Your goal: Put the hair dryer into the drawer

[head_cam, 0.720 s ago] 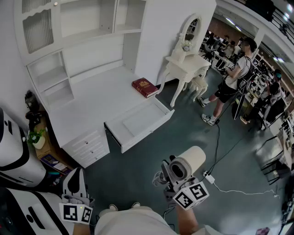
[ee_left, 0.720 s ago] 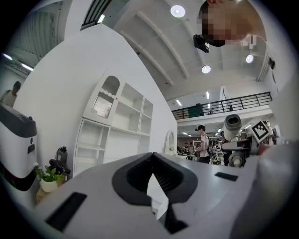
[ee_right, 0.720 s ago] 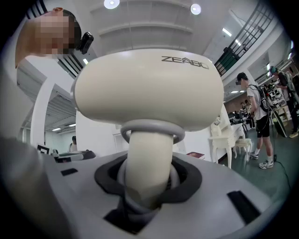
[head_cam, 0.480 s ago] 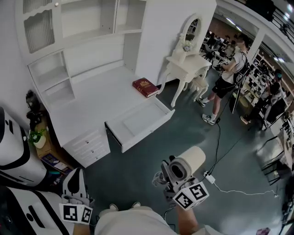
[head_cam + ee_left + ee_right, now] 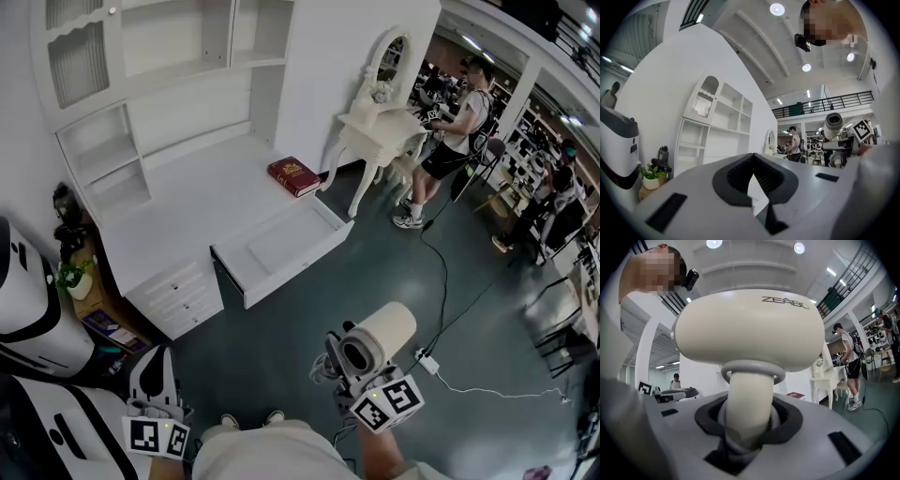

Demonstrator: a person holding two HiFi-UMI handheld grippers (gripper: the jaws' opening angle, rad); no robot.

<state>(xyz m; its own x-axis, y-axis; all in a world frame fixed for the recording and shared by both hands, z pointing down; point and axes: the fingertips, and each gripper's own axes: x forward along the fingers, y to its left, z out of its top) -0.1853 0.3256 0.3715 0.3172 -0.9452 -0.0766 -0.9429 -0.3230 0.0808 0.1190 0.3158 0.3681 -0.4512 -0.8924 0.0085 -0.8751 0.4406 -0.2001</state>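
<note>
The hair dryer (image 5: 380,336) is up in the air, low in the head view and well apart from the open drawer (image 5: 277,248). The right hand-held gripper (image 5: 745,427) has it by the handle. Its jaws are about half way apart and squeeze the cream handle from both sides, and the fat round body sits on top, past the tips. The left hand-held gripper (image 5: 752,178) has its jaws pressed together with nothing in them, and it hangs low on the left side. The drawer sticks out from under the white tabletop (image 5: 197,206), and it looks empty inside. From the right hand-held gripper the drawer lies ahead and a bit to the left, with bare green floor in between. The long side of the drawer runs on a slant, from low left to high right in the head view. The body of the hair dryer slants much the same way. So I think the right hand must go forward and left, and lay the hair dryer down along that long side. A red book (image 5: 295,176) lies on the tabletop just behind the drawer.
</note>
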